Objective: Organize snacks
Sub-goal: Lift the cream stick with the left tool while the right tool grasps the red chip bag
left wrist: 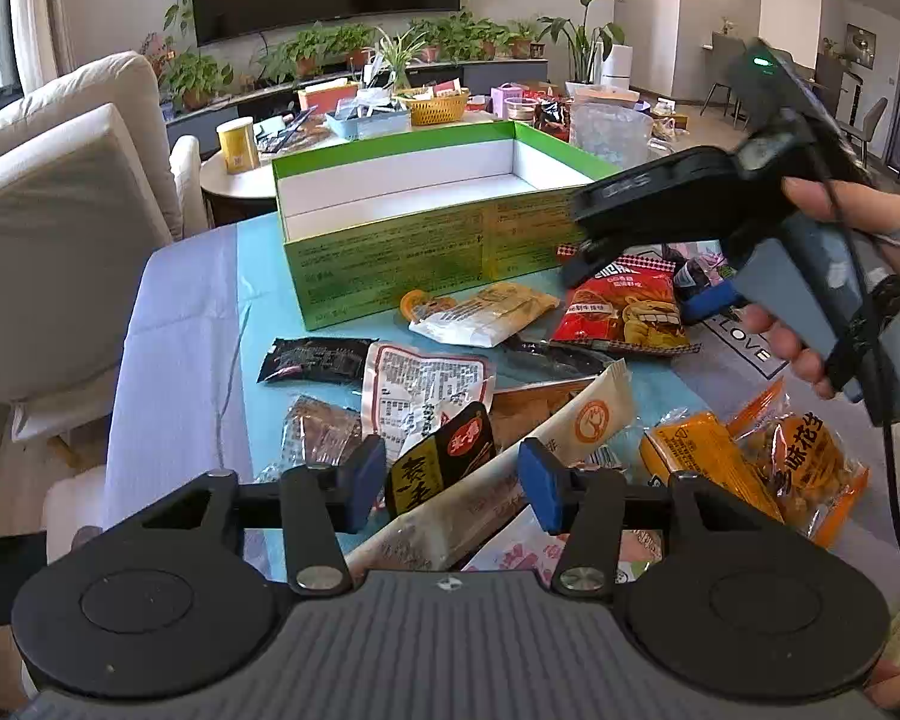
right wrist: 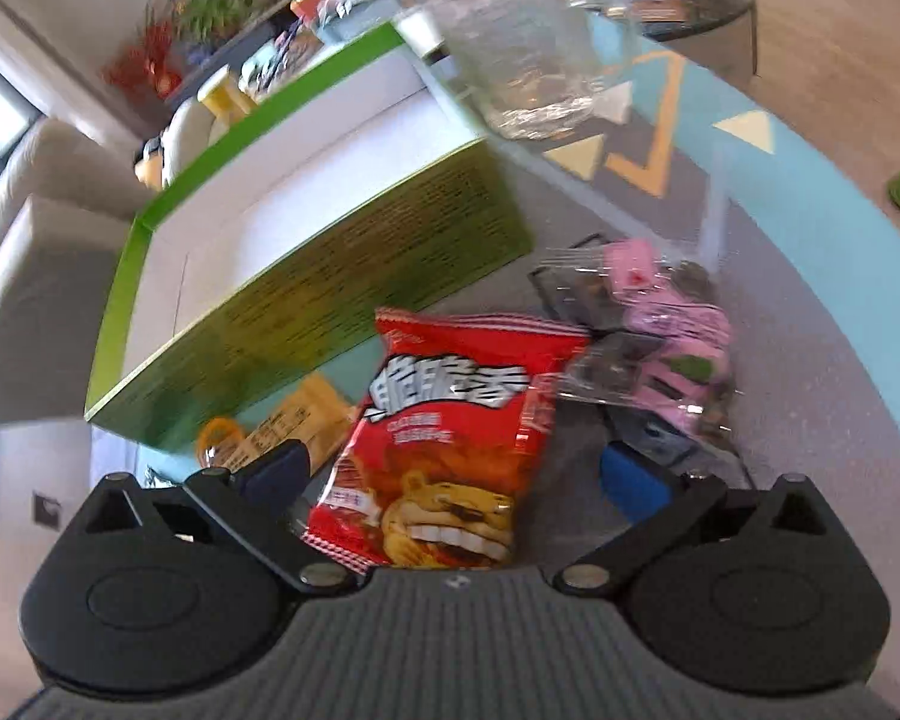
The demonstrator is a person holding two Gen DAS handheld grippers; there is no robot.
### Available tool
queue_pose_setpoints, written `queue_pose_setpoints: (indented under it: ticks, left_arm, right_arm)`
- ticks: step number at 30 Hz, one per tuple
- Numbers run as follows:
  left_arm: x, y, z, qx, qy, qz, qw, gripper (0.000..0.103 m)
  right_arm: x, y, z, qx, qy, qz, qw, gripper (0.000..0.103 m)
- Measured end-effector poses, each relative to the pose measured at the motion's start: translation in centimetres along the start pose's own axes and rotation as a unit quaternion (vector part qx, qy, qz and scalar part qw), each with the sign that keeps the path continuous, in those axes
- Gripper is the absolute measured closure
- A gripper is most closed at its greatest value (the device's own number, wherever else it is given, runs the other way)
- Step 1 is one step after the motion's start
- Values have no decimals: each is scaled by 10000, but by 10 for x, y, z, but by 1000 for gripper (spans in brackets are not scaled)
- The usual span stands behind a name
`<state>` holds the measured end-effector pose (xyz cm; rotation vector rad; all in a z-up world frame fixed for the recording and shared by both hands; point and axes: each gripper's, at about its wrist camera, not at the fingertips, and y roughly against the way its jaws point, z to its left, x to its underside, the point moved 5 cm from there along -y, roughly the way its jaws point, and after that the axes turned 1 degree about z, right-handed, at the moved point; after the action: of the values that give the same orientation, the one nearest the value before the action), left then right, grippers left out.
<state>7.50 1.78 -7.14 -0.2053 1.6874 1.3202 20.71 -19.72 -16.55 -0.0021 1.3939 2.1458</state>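
Task status: barely begun, judged from the layout. The green box stands open near the far edge of the worktop, and the white inside that shows holds nothing. Every visible snack still lies loose on the worktop in front of it.

Left gripper: the fingers stand apart, above the pile at the near edge. A black-and-yellow packet and a long cream sachet lie under the gap, but the pads press on neither. Nothing is held.

Right gripper: the fingers are spread wide on either side of the red chip bag. The bag lies between them, just in front of the box's long near wall. No pad touches it in the right wrist view, so no grip is made yet. The view is blurred.

Remaining items, near to far:
- orange peanut packs, toward the right edge of the worktop;
- a white printed pouch and a black packet, mid-worktop;
- a pale yellow pouch, touching or nearly touching the red bag's left side;
- pink and dark wrapped pieces in clear film, just right of the red bag.

Obstructions: packets overlap in the near pile, so a single pick may drag a neighbour. A clear plastic tub stands just beyond the box's right end. The box wall must be cleared when lifting in.

Beyond the worktop lies a second cluttered table, plants and a wall screen; none interfere.
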Motion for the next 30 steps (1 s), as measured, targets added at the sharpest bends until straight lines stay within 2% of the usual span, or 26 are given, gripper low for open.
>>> queue_pose_setpoints:
  ticks: [7, 10, 12, 17, 18, 19, 20, 21, 26, 28, 30]
  left_arm:
    - [6, 4, -3, -58, -407, -96, 9991, 54]
    - [9, 9, 1, -77, -536, -129, 9984, 54]
    - [12, 11, 6, -120, -541, -108, 9984, 54]
    - [22, 9, 16, -156, -525, 0, 9985, 54]
    - [24, 7, 17, -157, -562, 27, 9983, 54]
    - [26, 7, 18, -141, -604, 15, 9981, 54]
    - [27, 6, 20, -96, -629, -15, 9980, 54]
    - [29, 5, 21, -45, -629, -28, 9980, 54]
    - [35, -1, 38, 428, 87, 298, 9986, 57]
    - [39, 3, 40, 539, 154, 313, 9979, 59]
    - [46, 4, 38, 613, 219, 448, 9969, 77]
  right_arm:
    - [6, -13, 21, 578, 207, -149, 9980, 16]
    - [2, -26, 32, 992, 472, 81, 9939, 16]
    - [0, -29, 35, 1096, 702, 220, 9913, 16]
    - [-3, -25, 23, 817, 528, 169, 9951, 16]
    - [-3, -23, 22, 843, 544, 125, 9949, 22]
    - [-3, -21, 22, 896, 644, 71, 9939, 33]
    - [-2, -19, 22, 946, 828, 7, 9921, 41]
    - [1, -16, 24, 907, 987, -5, 9910, 45]
    - [14, -1, 16, 640, 1329, 8, 9891, 46]
    - [19, 4, 11, 453, 1380, 51, 9894, 46]
    - [24, 10, 8, 356, 1387, 48, 9897, 46]
